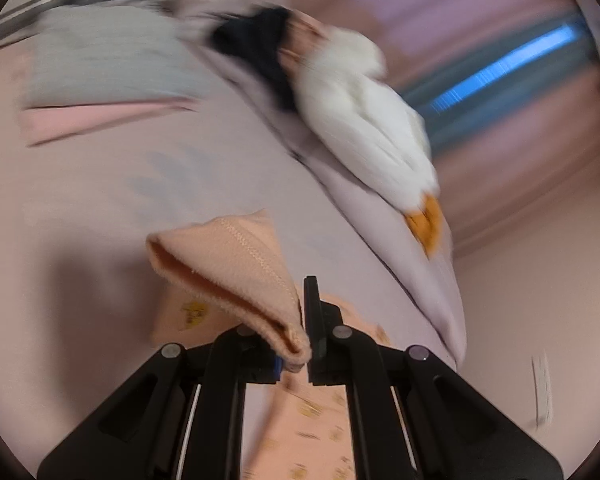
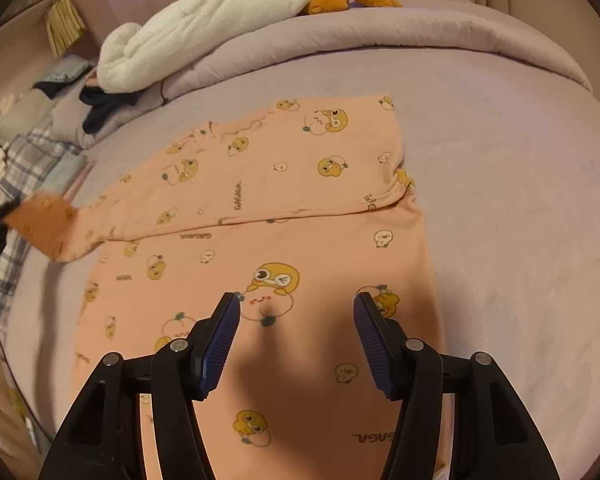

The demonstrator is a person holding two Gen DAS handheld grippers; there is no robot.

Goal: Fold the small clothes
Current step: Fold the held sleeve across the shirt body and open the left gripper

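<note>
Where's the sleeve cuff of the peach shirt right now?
The cuff is pinched in the left gripper, lifted off the bed; in the right wrist view it shows at the far left edge, beside the plaid cloth.

Bed (image 2: 500, 184) with a pale lilac sheet, clothes and bedding lying on it.

A peach top (image 2: 300, 208) printed with yellow cartoon figures lies spread flat in the middle of the sheet, one sleeve (image 2: 56, 224) reaching out to the left edge. Behind it a rolled lilac duvet (image 2: 380, 36) runs across the bed. A white plush toy (image 2: 188, 28) with orange parts lies on the duvet. At far left sit dark clothes (image 2: 104, 108) and checked fabric (image 2: 28, 160).
</note>
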